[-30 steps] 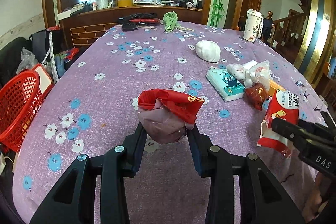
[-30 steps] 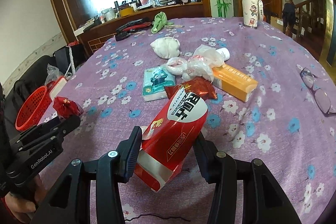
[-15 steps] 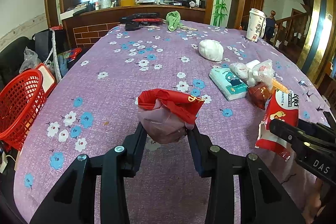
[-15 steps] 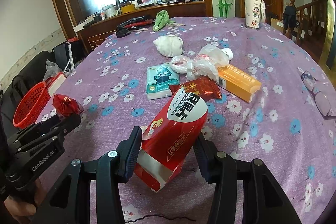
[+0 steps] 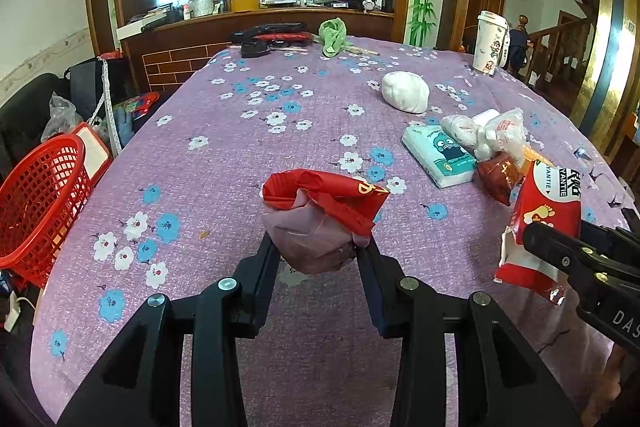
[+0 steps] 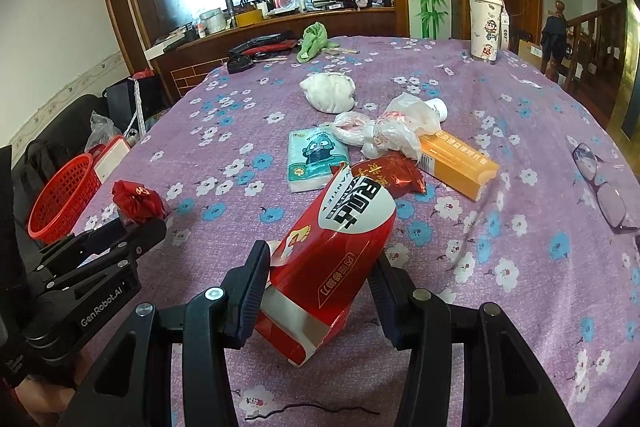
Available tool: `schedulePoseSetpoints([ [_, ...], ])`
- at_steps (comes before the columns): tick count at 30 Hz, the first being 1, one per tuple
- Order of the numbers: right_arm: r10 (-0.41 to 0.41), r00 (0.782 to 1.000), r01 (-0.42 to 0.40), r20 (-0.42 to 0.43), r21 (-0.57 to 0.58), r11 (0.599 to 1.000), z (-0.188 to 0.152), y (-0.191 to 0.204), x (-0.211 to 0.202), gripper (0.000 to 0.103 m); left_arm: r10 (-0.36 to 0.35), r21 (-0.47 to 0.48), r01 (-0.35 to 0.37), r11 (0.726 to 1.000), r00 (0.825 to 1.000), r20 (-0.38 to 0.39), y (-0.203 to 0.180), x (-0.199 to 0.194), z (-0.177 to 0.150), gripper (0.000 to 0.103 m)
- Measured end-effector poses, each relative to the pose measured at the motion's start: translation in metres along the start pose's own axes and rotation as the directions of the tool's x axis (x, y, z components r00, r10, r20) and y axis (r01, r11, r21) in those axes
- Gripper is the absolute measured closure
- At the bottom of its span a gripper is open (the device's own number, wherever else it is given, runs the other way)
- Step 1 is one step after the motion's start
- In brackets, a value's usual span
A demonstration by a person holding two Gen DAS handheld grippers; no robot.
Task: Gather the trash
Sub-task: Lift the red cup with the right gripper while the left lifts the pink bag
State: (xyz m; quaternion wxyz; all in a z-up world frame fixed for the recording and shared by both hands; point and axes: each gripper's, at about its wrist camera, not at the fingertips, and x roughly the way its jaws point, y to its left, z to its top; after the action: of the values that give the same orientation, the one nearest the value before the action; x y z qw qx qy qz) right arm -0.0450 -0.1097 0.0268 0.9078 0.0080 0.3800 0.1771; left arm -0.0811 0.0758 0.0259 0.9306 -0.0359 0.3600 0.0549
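My left gripper (image 5: 318,251) is shut on a crumpled red and pink wrapper (image 5: 320,215), held above the purple flowered tablecloth (image 5: 224,155). It also shows in the right wrist view (image 6: 138,205). My right gripper (image 6: 320,267) is shut on a red and white packet (image 6: 332,255), held just above the table; the packet also shows in the left wrist view (image 5: 540,227). A red mesh basket (image 5: 38,203) stands off the table's left edge, seen too in the right wrist view (image 6: 62,197).
On the table lie a tissue pack (image 6: 314,161), a dark red foil packet (image 6: 394,175), clear plastic bags (image 6: 384,129), an orange box (image 6: 456,165), a white bundle (image 6: 330,93), glasses (image 6: 600,187), a paper cup (image 6: 486,25) and a green cloth (image 6: 312,41).
Both grippers have drawn back slightly from the table's far side, each still holding its item. Nothing on the table has moved.
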Motion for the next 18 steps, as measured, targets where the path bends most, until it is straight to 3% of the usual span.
schedulePoseSetpoints([
  [18,0.008,1.000,-0.008,0.006,-0.013,1.000,0.0026,0.0074,-0.0005,0.050,0.003,0.007,-0.003,1.000,1.000,-0.004,-0.0018,0.0016,-0.0017,0.065],
])
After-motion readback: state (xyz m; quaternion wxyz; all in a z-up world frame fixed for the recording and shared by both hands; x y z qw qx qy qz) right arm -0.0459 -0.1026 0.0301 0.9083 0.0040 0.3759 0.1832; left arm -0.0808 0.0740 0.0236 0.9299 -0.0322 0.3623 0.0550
